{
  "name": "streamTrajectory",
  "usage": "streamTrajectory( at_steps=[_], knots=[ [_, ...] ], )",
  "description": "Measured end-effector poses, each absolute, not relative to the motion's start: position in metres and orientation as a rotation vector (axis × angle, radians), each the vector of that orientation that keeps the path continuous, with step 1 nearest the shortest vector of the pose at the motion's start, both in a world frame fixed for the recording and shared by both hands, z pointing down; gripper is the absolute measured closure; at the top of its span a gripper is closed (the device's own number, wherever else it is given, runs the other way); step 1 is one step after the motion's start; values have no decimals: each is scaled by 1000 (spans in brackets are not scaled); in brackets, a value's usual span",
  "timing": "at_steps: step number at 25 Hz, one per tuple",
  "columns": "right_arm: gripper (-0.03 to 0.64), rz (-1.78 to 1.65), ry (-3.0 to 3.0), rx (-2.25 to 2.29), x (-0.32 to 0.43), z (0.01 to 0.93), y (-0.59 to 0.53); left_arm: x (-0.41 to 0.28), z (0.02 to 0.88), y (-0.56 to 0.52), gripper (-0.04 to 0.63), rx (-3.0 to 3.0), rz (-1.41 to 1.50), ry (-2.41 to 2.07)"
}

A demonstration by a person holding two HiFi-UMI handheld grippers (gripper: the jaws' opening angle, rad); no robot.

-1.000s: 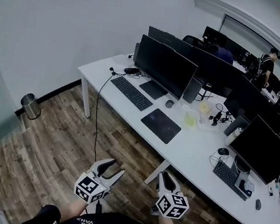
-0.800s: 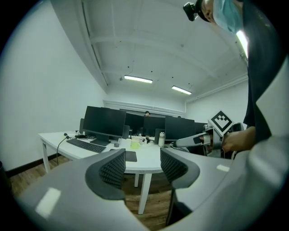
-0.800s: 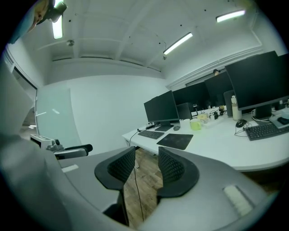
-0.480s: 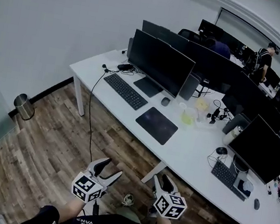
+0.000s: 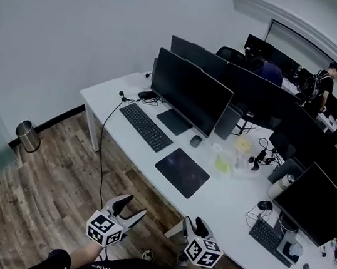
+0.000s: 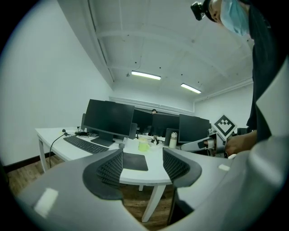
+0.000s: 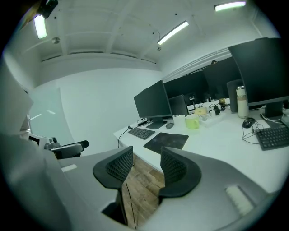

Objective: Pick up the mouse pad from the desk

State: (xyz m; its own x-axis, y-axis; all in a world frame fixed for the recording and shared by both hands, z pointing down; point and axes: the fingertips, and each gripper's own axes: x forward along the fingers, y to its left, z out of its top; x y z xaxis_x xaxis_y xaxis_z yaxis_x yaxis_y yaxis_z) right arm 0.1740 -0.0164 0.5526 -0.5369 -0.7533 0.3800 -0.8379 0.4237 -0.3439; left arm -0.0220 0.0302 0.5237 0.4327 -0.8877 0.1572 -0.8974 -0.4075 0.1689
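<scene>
The dark mouse pad lies flat on the white desk, close to its near edge and in front of the big monitor. It also shows in the left gripper view as the mouse pad, and in the right gripper view as the mouse pad. My left gripper and right gripper hang side by side over the wooden floor, short of the desk edge. Both point toward the pad. The left gripper is open and holds nothing. The right gripper is open too, its jaws less wide apart.
Behind the pad stand a monitor, a keyboard, a mouse and a green cup. A cable hangs off the desk's left front. A metal bin stands by the wall. A person is far back.
Both grippers have moved toward the desk, and the desk and pad now sit nearer in the head view. Both pairs of jaws stand wider apart than a second ago.
</scene>
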Motion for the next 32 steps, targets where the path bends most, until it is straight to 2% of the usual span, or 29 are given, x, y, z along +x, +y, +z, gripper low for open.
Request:
streamTrajectory(
  at_steps=[17,32],
  knots=[
    [433,834,-2447,1327,182,593,-109,-38,558,-45,345,2278,69,-1679],
    [433,921,-2243,1652,145,607,-148,-87,574,-141,345,2428,153,-1357]
  ],
)
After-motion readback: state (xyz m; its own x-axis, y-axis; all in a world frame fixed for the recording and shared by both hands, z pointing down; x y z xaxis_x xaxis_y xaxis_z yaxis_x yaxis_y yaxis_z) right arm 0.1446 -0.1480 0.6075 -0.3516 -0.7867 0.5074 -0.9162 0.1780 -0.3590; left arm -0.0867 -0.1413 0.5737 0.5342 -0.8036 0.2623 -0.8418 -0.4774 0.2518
